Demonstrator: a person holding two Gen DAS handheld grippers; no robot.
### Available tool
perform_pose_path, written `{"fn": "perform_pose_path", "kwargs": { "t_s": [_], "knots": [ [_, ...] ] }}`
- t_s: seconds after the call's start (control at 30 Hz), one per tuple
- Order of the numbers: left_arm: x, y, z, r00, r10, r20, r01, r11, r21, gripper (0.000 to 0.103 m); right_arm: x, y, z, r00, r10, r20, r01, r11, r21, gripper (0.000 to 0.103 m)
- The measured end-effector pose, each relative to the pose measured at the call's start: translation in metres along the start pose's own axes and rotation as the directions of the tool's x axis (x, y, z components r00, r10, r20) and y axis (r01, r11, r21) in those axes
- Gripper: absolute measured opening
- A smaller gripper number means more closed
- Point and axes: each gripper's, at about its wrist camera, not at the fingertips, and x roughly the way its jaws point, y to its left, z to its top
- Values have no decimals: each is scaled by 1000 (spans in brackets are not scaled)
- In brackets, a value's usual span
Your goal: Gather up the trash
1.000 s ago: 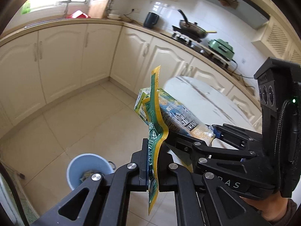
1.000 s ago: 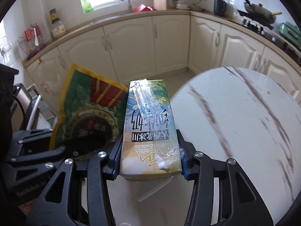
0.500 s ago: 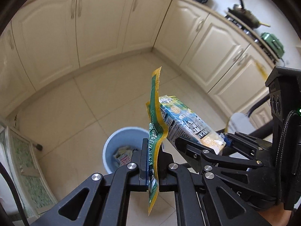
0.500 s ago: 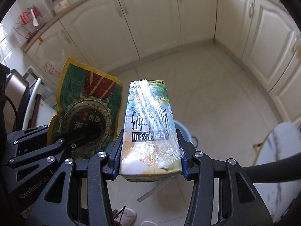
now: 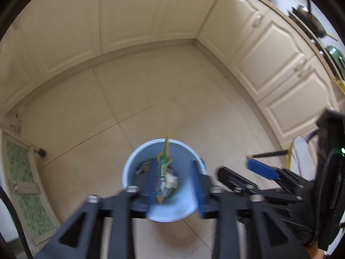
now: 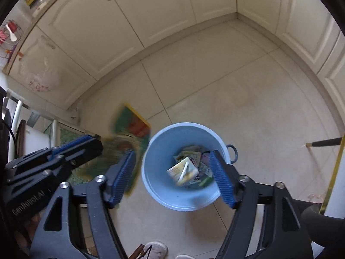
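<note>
Blue bin (image 6: 151, 185) on tiled floor, below both grippers. Right gripper (image 6: 174, 177) jaws just opened wide, nothing between; milk carton (image 6: 183, 170) lies in bin. Left gripper (image 5: 172, 181) jaws just parted, green wrapper (image 5: 164, 164) loose, blurred between them.

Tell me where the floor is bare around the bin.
Bare tiles run from the blue bin to the cabinets ahead. Crowded: the bin is part full of trash, the green wrapper is at its left rim, shoes sit near, and a chair leg is right.
</note>
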Motion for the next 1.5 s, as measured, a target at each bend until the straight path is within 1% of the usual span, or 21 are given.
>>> {"fn": "perform_pose_path", "kwargs": {
  "t_s": [0.03,0.07,0.1,0.17,0.2,0.3,0.43,0.5,0.63,0.73,0.83,0.87,0.93,1.0,1.13,1.2,1.27,1.3,1.33,1.47,1.5],
  "knots": [
    [-1,1,-1,1000,15,5,-15,1000,-10,57,-2,-1,-2,1000,-20,4,20,1000,0,77],
    [-5,-1,-4,1000,20,8,-20,1000,-16,58,-6,-3,-3,1000,-31,4,31,1000,-3,78],
    [-10,-1,-7,1000,17,13,-17,1000,-17,58,-9,-3,-6,999,-38,1,38,999,-10,83],
    [-21,-5,-14,999,48,21,-47,999,-15,59,-21,5,-10,998,-68,10,69,997,-31,93],
    [-24,-9,-13,998,61,28,-60,998,-10,60,-27,10,-11,997,-76,16,77,996,-45,93],
    [-56,-11,-25,994,96,58,-95,995,-12,67,-49,32,-15,993,-113,29,115,990,-82,93],
    [-108,-25,-44,981,136,135,-135,991,-17,69,-96,51,-25,992,-102,78,109,989,-98,95],
    [-139,-32,-57,971,148,189,-147,989,-16,71,-125,60,-30,989,-92,120,104,989,-105,100],
    [-209,-54,-90,936,145,322,-155,988,3,81,-187,80,-49,974,-74,215,103,987,-124,100],
    [-252,-84,-113,903,124,412,-148,989,27,86,-242,94,-68,948,-81,307,129,982,-140,102],
    [-295,-116,-143,864,91,496,-135,989,54,95,-299,101,-94,912,-109,394,173,976,-131,103],
    [-306,-132,-159,845,77,529,-138,988,75,98,-318,102,-103,899,-115,423,184,975,-125,103],
    [-329,-153,-180,814,57,578,-143,984,105,100,-357,103,-125,866,-126,484,201,974,-107,103],
    [-353,-173,-203,778,26,628,-142,981,135,102,-389,105,-142,834,-148,532,229,969,-90,103],
    [-389,-195,-252,728,-16,686,-142,975,173,102,-457,110,-182,764,-178,620,267,962,-52,103],
    [-411,-200,-282,694,-22,720,-154,972,178,102,-488,113,-201,724,-200,660,288,957,-26,103],
    [-433,-196,-327,661,-38,749,-152,971,184,102,-519,114,-221,677,-226,700,311,950,6,103],
    [-440,-200,-343,651,-39,758,-156,971,183,102,-535,115,-231,651,-242,719,322,946,27,103],
    [-445,-202,-370,642,-38,765,-161,970,184,102,-547,118,-240,630,-253,734,328,944,43,103],
    [-465,-217,-453,598,-53,800,-173,966,193,102,-593,125,-278,552,-274,788,339,937,88,103],
    [-470,-219,-470,592,-58,804,-176,964,200,102,-604,129,-288,536,-267,801,337,937,87,103]
  ]
}}
